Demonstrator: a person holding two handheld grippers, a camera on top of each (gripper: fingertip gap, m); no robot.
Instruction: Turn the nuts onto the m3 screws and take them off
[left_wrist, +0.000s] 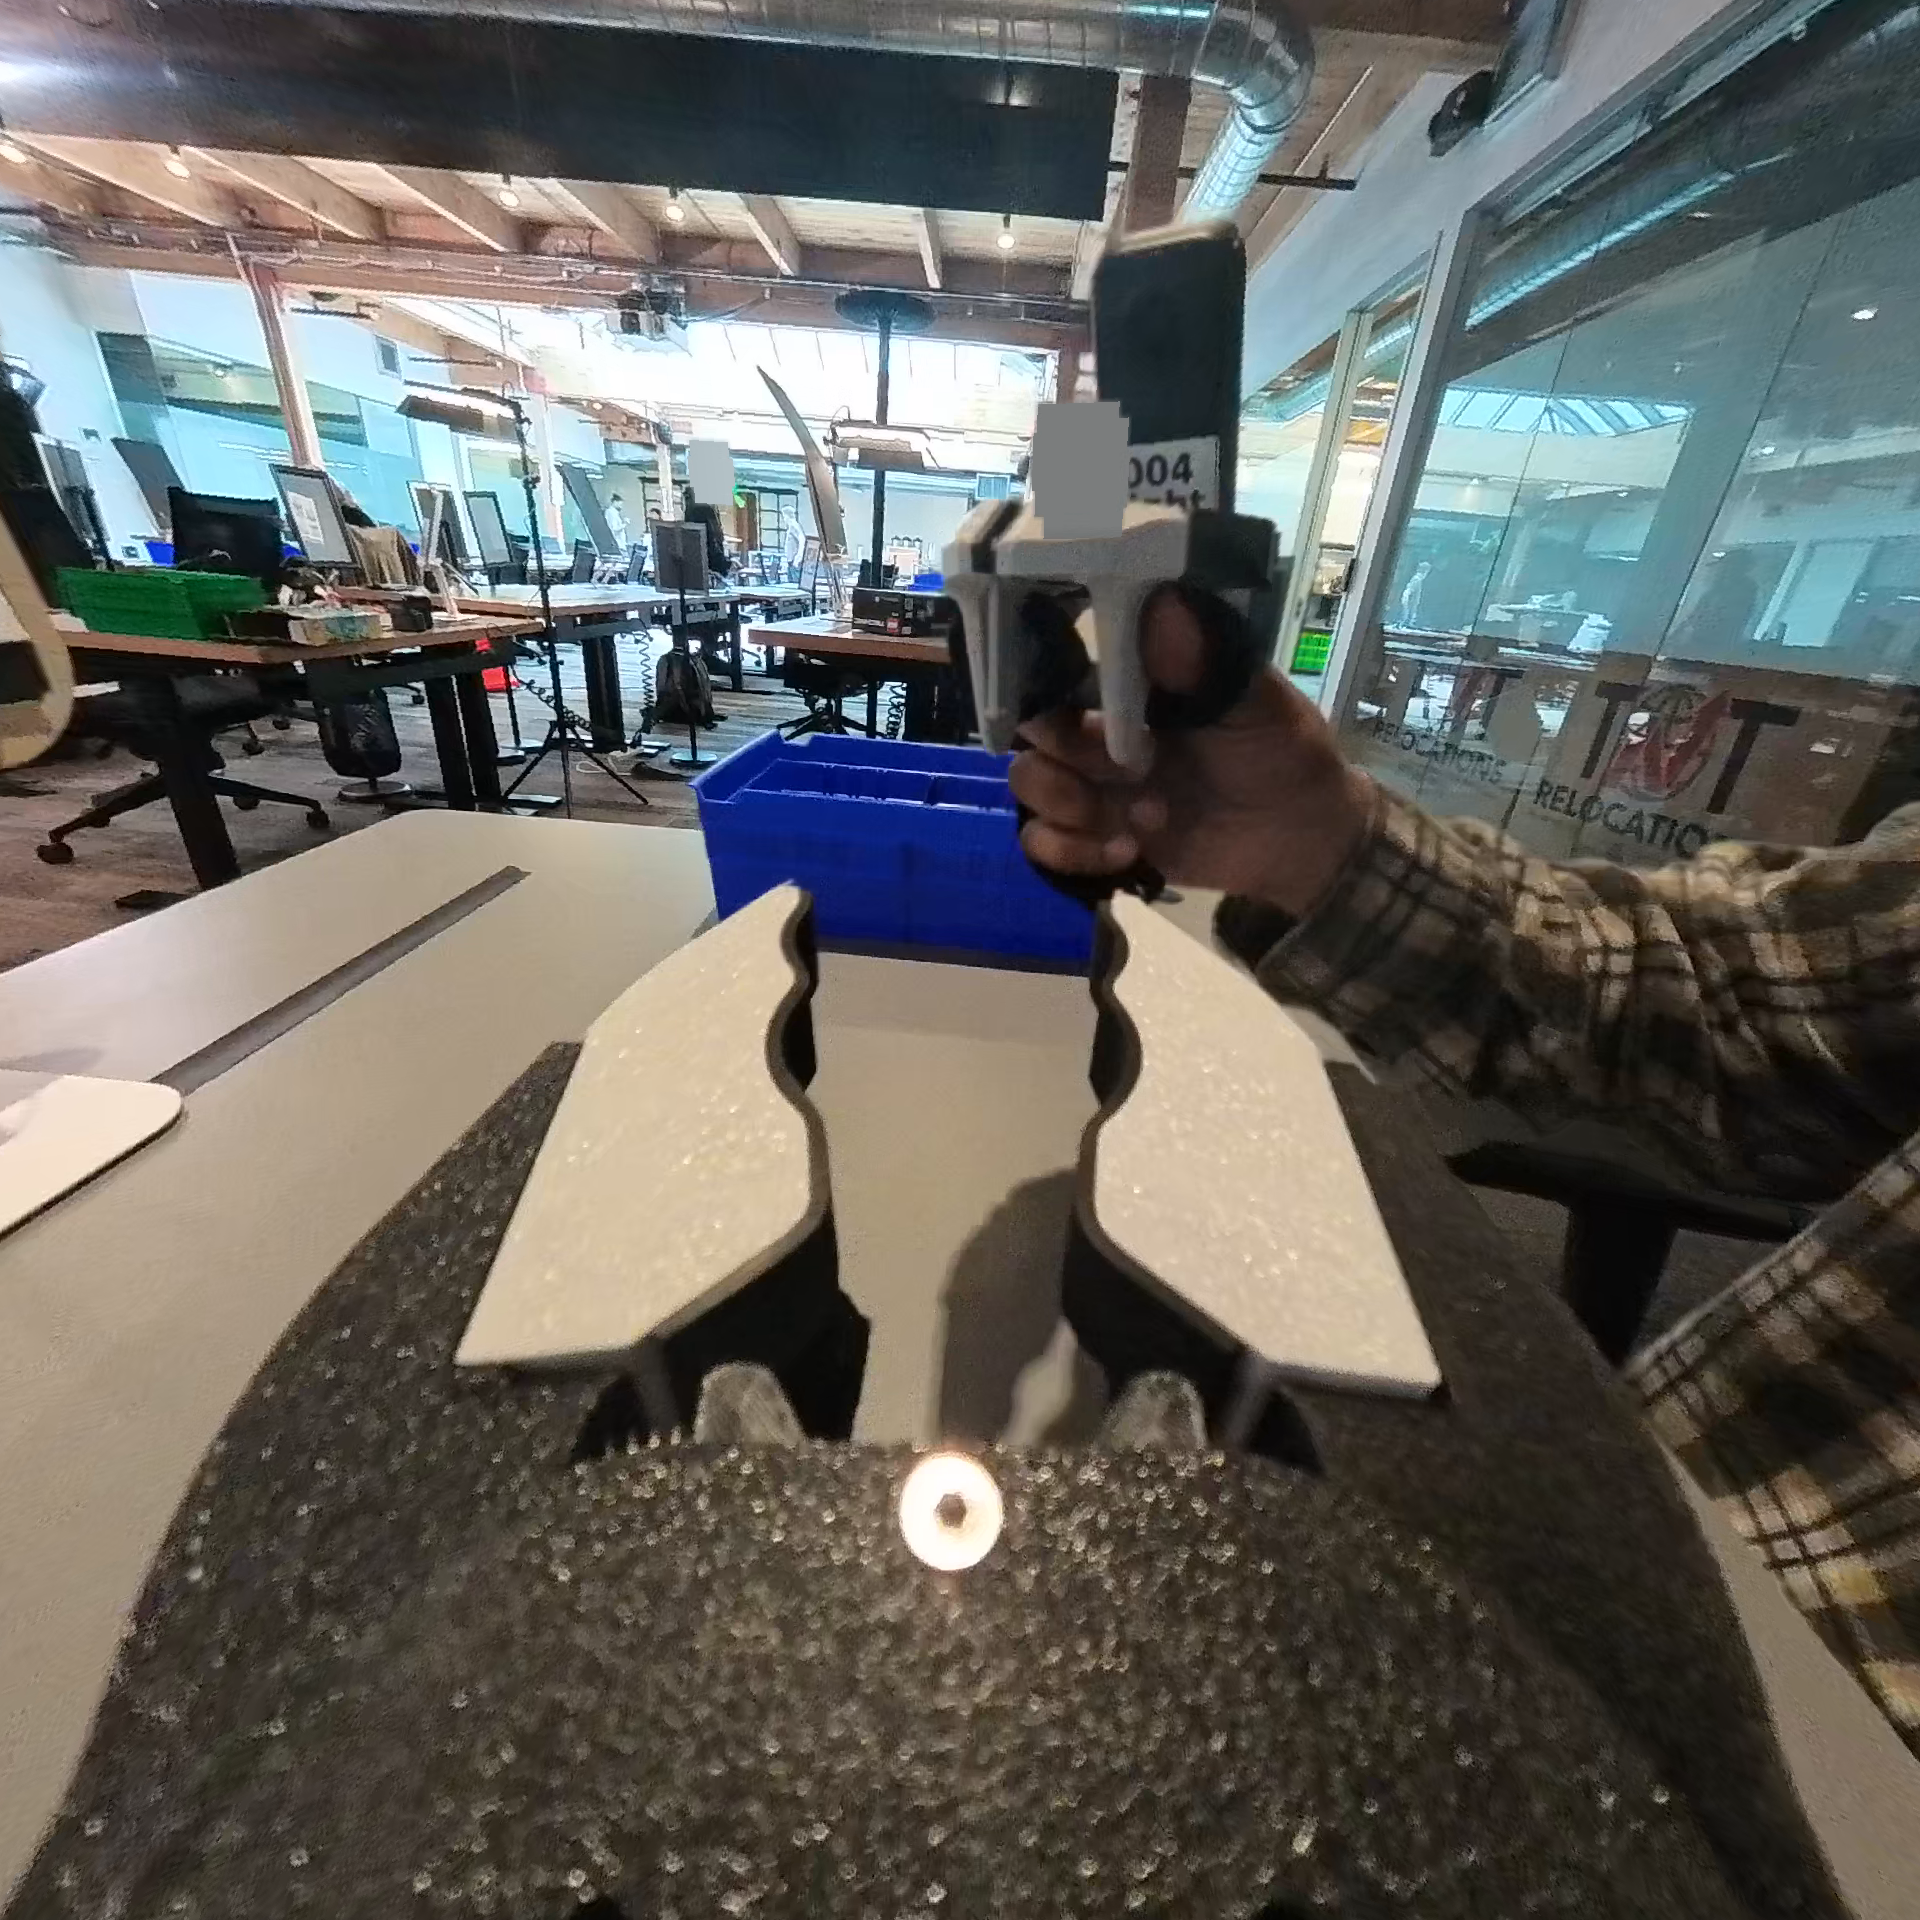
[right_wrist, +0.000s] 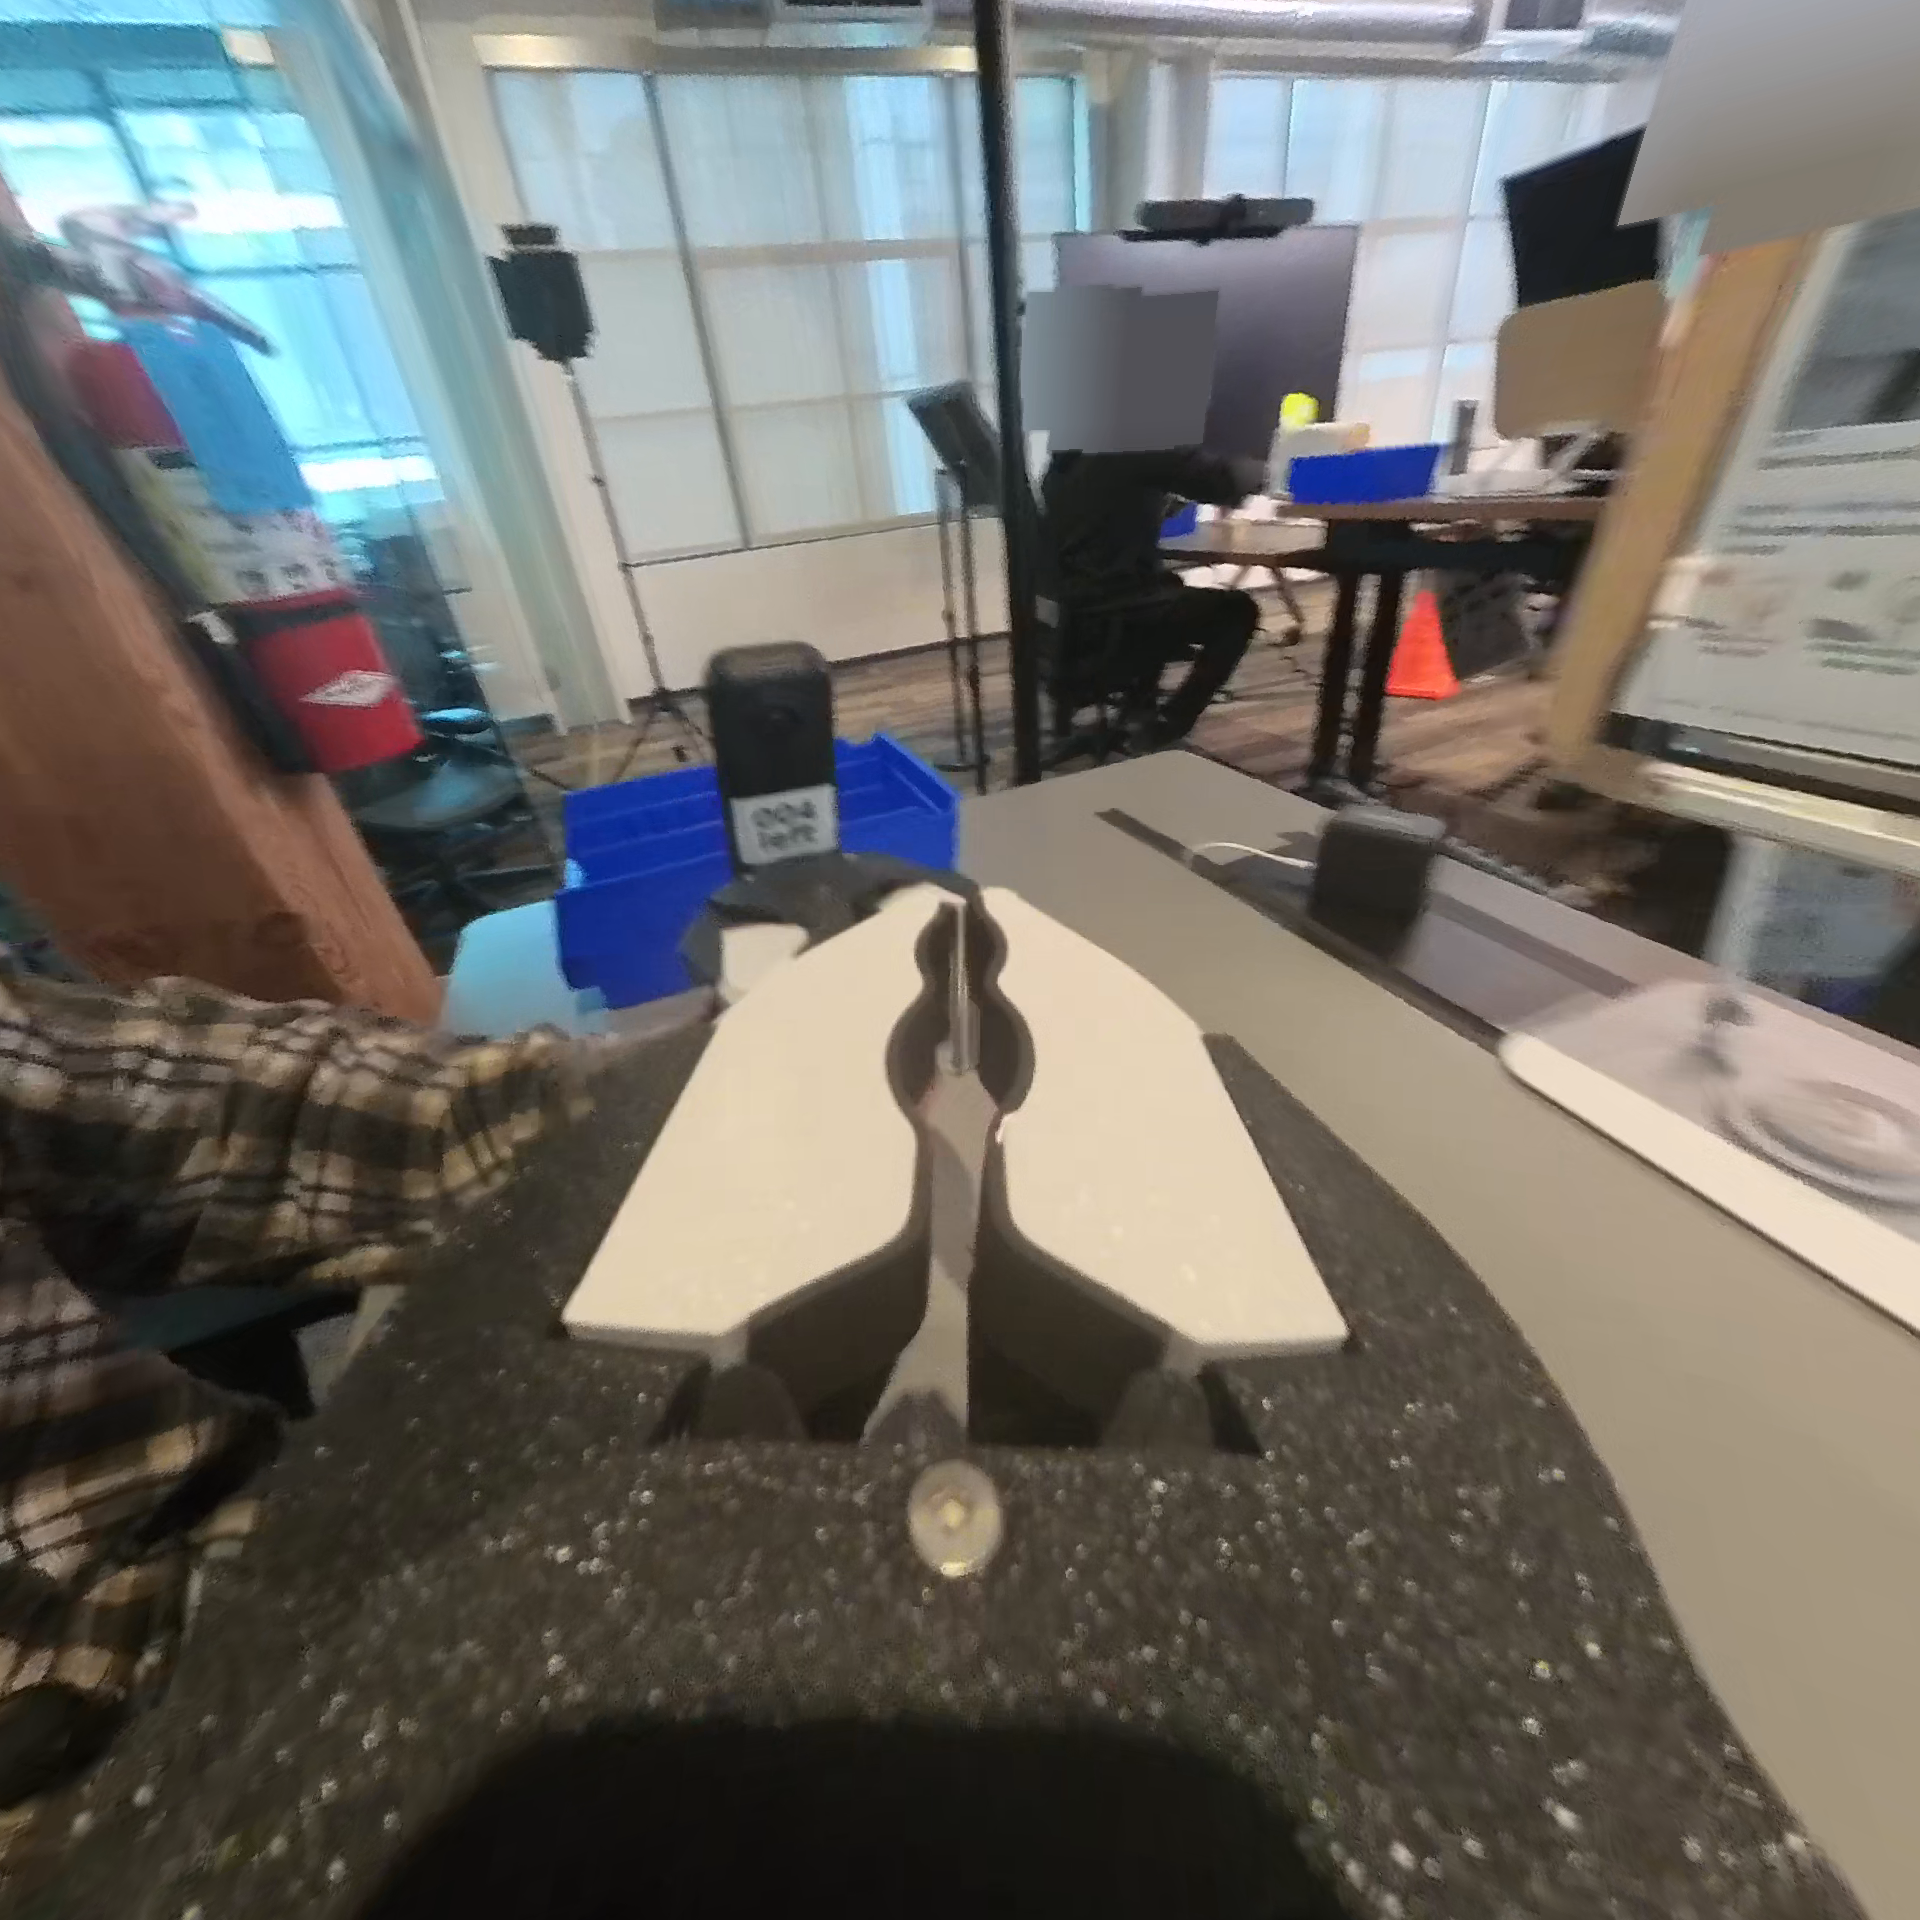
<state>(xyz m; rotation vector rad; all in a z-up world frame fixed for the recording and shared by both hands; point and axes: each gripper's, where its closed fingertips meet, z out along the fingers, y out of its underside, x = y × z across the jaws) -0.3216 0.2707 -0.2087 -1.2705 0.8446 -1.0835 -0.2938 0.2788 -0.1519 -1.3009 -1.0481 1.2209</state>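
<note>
A thin metal screw (right_wrist: 963, 1003) stands pinched between the nearly closed fingers of the right gripper (right_wrist: 961, 935), above the grey table (right_wrist: 1299, 1195). The left gripper (left_wrist: 951, 914) gapes wide, holding nothing, near a blue bin (left_wrist: 883, 862).

The right gripper (right_wrist: 961, 940) is seen with its white fingers (right_wrist: 1101, 1122) drawn nearly together, and a thin metal screw (right_wrist: 962, 1003) is pinched upright between them near the tips. Beyond the tips, toward eleven o'clock, the left gripper (right_wrist: 774, 914) is seen with a black camera on top bearing a white label. A blue bin (right_wrist: 623, 842) is placed behind it at the grey table's (right_wrist: 1351, 1195) far edge. At nine o'clock a plaid sleeve (right_wrist: 208, 1122) is visible. At three o'clock a white tray (right_wrist: 1621, 1143) is laid on the table, with a blurred clear dish on it. At one o'clock a small black box (right_wrist: 1371, 862) is set along the table's dark groove.
</note>
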